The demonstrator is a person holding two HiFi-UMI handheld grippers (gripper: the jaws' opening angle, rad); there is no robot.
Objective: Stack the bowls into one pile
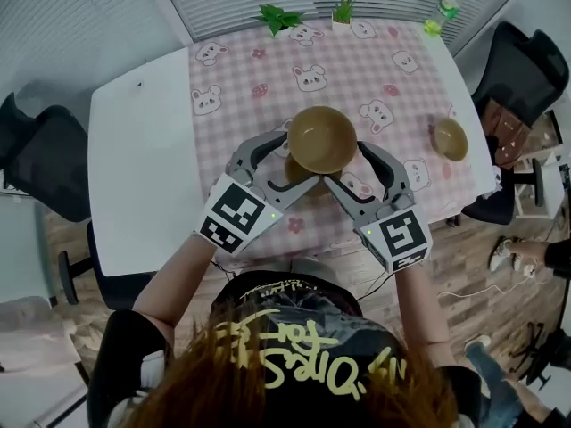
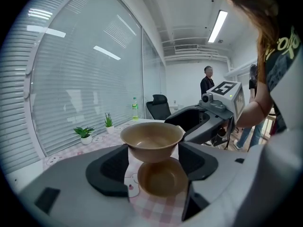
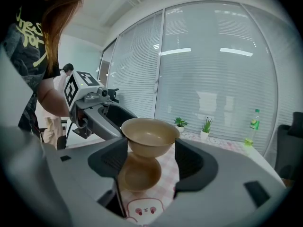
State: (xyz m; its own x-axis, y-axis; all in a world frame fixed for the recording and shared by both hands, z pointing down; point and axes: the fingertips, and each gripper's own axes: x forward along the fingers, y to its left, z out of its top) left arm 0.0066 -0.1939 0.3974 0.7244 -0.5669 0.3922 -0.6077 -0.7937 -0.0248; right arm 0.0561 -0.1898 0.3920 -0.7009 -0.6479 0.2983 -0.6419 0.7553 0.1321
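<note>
A tan bowl [image 1: 321,139] hangs in the air over the pink checked cloth [image 1: 250,78], gripped from both sides. My left gripper [image 1: 295,160] has its jaws wide around the bowl's left part, with both pads against the bowl [image 2: 152,142]. My right gripper [image 1: 345,164] holds it the same way from the right, and the bowl [image 3: 150,136] spans its two pads. Directly beneath, a second tan bowl [image 1: 298,173] rests on the cloth, partly hidden by the fingers and the raised bowl. A third tan bowl [image 1: 450,138] sits at the cloth's right edge.
The cloth covers the right part of a white table [image 1: 134,168]. Two small potted plants [image 1: 279,16] [image 1: 343,9] and a green bottle [image 1: 451,1] stand at the far edge. Office chairs [image 1: 526,69] [image 1: 45,163] flank the table. A person [image 2: 207,82] stands in the background.
</note>
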